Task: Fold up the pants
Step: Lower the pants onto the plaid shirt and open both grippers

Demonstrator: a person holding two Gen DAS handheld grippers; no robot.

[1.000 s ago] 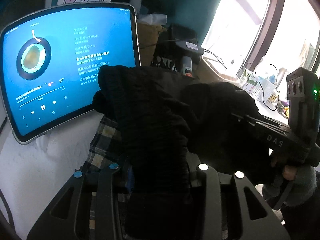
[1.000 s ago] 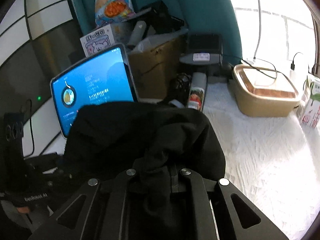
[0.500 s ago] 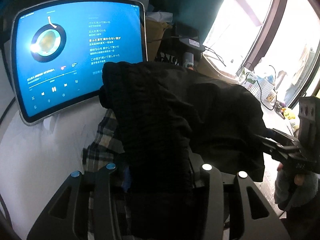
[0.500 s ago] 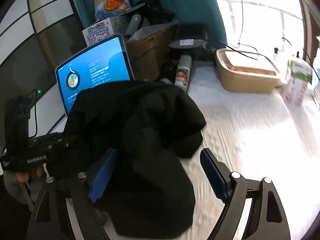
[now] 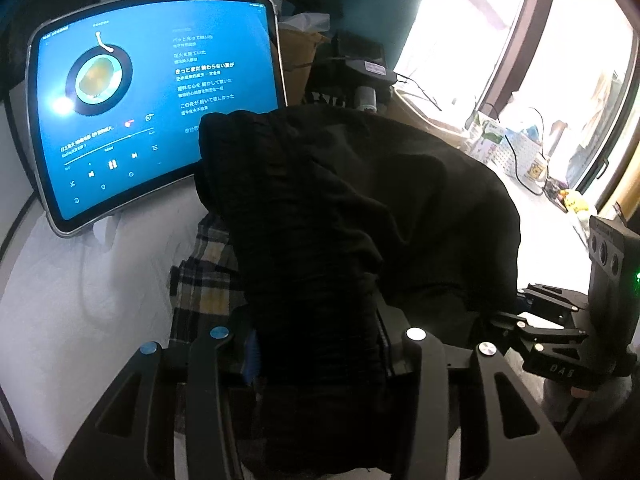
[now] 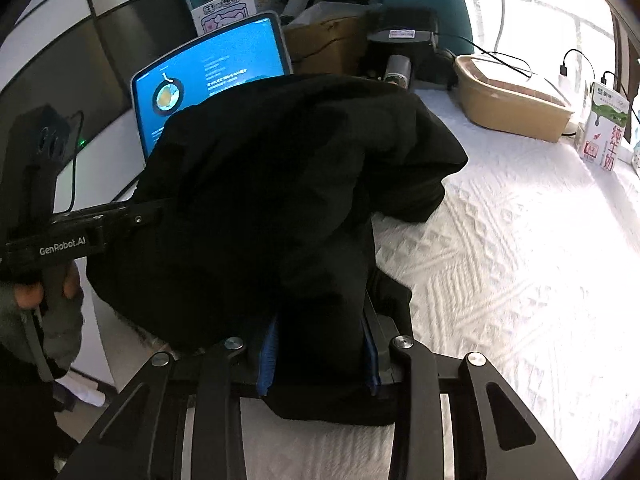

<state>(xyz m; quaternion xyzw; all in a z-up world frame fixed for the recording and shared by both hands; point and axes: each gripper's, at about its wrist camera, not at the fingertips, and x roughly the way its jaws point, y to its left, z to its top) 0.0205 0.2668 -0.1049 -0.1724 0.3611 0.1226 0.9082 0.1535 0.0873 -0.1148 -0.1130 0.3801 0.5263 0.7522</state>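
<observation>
Upper left, a lit tablet (image 5: 152,112); mid-frame the black pants (image 5: 340,220) heaped over a plaid cloth (image 5: 204,272) (white counter (image 6: 520,280) beneath), clamped by both left gripper (image 5: 316,360) and right gripper (image 6: 318,356) fingers

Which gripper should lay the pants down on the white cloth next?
Probably the right gripper. It is shut on the pants and has bare white cloth straight ahead. The left gripper, also shut on them, faces the tablet and a plaid garment.
</observation>
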